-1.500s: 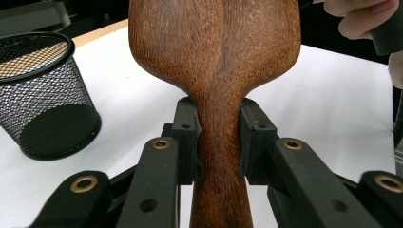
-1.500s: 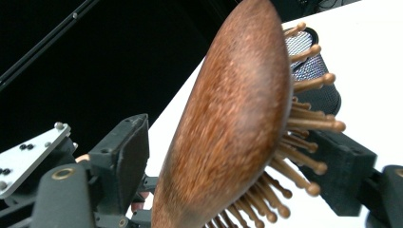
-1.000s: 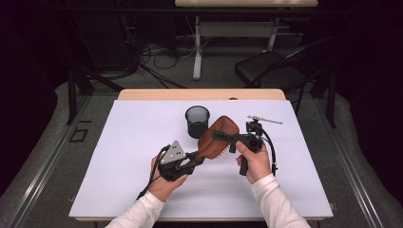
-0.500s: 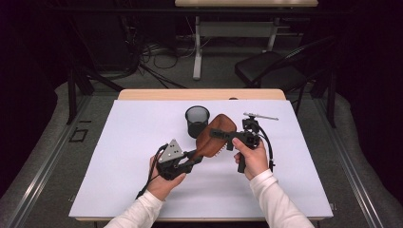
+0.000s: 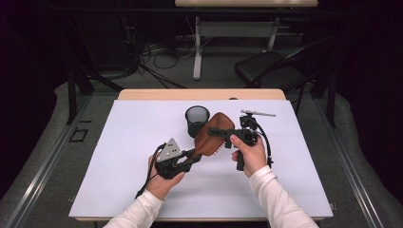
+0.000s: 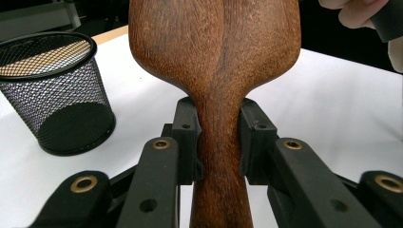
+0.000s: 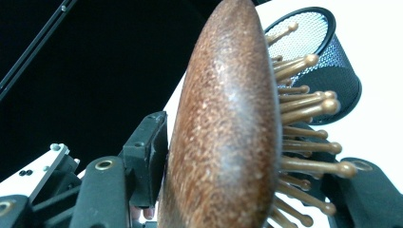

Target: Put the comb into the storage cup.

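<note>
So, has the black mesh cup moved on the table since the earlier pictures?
No. The mesh cup stands at the same spot by the table's far wooden edge, beside the wooden hairbrush as before.

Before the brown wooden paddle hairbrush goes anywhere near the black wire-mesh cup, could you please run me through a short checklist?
1. Left gripper clamps the neck of the brown wooden paddle hairbrush: ok.
2. Right gripper is across the brush head; its jaws have just been closing, one pad on the smooth back: ok. Far pad's contact behind the wooden pins: cannot tell.
3. Black wire-mesh cup upright: ok.
4. Cup holds nothing, its mouth is open: ok.
5. Brush apart from the cup: cannot tell; they overlap in the high view.
</note>
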Tool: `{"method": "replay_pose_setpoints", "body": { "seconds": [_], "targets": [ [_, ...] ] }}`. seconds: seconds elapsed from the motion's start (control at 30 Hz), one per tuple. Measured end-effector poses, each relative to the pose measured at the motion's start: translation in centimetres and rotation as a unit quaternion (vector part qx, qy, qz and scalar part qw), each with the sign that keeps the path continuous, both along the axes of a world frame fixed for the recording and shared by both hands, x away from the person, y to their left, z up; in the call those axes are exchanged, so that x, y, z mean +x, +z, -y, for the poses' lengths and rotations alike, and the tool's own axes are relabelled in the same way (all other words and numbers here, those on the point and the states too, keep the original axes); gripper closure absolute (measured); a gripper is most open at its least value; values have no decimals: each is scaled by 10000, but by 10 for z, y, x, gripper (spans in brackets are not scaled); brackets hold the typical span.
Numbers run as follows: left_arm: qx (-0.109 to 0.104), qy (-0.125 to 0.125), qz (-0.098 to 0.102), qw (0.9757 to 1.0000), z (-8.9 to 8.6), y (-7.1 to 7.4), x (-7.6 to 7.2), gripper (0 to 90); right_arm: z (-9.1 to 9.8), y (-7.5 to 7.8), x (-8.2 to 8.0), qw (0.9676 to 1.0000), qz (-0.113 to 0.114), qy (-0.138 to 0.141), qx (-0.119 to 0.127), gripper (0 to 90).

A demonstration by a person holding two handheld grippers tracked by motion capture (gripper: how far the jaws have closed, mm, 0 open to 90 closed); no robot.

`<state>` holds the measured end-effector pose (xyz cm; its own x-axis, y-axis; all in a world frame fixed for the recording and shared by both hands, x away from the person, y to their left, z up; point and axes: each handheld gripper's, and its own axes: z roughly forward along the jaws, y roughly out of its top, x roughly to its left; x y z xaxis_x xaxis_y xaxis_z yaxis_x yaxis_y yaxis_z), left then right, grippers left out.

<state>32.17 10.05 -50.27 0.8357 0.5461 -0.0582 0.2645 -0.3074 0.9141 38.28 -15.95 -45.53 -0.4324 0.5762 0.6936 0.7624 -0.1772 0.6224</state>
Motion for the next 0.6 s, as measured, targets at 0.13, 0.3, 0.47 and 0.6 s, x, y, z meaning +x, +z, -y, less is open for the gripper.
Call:
{"method": "replay_pose_setpoints", "body": {
  "seconds": [0.13,0.3,0.47,0.6],
  "targets": [
    [-2,-3,-2,10000,0,-1,0,723,0,-1,1,10000,-75,20,38,401],
    [-20,10,-15,10000,-1,-1,1,723,0,-2,3,9999,-70,32,110,408],
    [-41,1,-16,10000,-1,-2,2,723,-1,-2,2,9999,-44,4,96,414],
    [-30,-10,-18,10000,-1,-2,2,723,-1,-1,2,10000,-54,2,82,416]
  ]
}}
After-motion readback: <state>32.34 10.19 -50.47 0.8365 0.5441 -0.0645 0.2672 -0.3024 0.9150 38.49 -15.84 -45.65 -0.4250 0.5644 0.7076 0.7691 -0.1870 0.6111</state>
